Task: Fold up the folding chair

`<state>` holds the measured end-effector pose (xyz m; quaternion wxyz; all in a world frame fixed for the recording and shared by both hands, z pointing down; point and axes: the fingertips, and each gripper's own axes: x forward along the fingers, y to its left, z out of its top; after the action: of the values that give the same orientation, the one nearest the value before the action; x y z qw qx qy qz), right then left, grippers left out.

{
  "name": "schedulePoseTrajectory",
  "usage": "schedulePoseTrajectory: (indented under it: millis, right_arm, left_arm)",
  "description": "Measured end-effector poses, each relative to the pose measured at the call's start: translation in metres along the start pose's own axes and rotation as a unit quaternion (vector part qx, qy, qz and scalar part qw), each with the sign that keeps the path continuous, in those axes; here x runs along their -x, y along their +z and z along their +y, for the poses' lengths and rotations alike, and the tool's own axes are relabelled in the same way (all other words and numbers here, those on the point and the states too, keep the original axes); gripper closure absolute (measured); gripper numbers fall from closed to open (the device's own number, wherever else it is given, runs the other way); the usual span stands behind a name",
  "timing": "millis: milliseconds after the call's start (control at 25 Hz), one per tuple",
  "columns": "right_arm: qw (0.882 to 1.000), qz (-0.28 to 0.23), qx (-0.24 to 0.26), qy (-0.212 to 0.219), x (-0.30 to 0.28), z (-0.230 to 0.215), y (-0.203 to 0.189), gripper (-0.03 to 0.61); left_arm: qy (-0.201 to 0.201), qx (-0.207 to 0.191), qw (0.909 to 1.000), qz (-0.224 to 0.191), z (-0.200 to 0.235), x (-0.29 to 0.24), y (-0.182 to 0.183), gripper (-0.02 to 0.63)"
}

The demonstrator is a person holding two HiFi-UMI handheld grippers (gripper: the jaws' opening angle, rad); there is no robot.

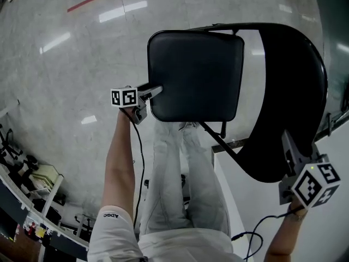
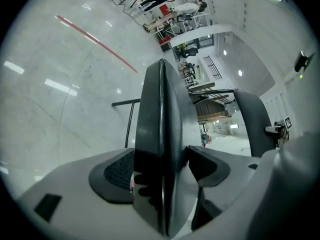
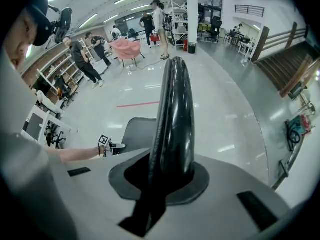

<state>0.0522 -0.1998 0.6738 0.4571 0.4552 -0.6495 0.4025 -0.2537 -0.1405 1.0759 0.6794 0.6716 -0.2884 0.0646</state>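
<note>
Firmly, left tongs [image 2: 161, 165]: seat [image 2: 162, 99], right tongs [image 3: 167, 176]: backrest [image 3: 175, 104]

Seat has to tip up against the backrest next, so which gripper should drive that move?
Probably left: the left gripper holds the seat by its side edge and can swing it up; the right gripper is shut on the backrest, holding it steady.

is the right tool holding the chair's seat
No, the right tool is clamped on the curved black backrest, not the seat.
</note>
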Motion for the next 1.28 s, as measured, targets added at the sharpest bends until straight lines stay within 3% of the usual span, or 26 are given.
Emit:
schedulePoseTrajectory:
  millis: [320,440,560,920,1280]
  right_arm:
    - [1.000,-0.003,0.001,-0.004,-0.003,0.001,-0.007,0.520]
    - [1.000,-0.002,0.003,0.000,-0.001,0.016,-0.004,0.523]
    - [1.000,0.003,0.007,-0.002,0.005,0.020,-0.001,0.523]
    - [1.000,0.003,0.009,-0.021,0.009,0.054,0.005,0.525]
    - [0.998,0.012,0.022,-0.061,0.013,0.140,0.019,0.528]
  left_arm:
    - [0.009,-0.079,0.9968,0.006,-0.077,0.041,0.001,0.311]
    - [0.088,-0.093,0.9917,0.010,-0.084,0.049,0.000,0.302]
    - [0.118,-0.074,0.9901,0.018,-0.087,0.047,-0.001,0.304]
    - [0.092,-0.080,0.9924,0.015,-0.084,0.065,0.007,0.319]
    - [0.023,-0.086,0.9959,0.014,-0.103,0.117,0.014,0.330]
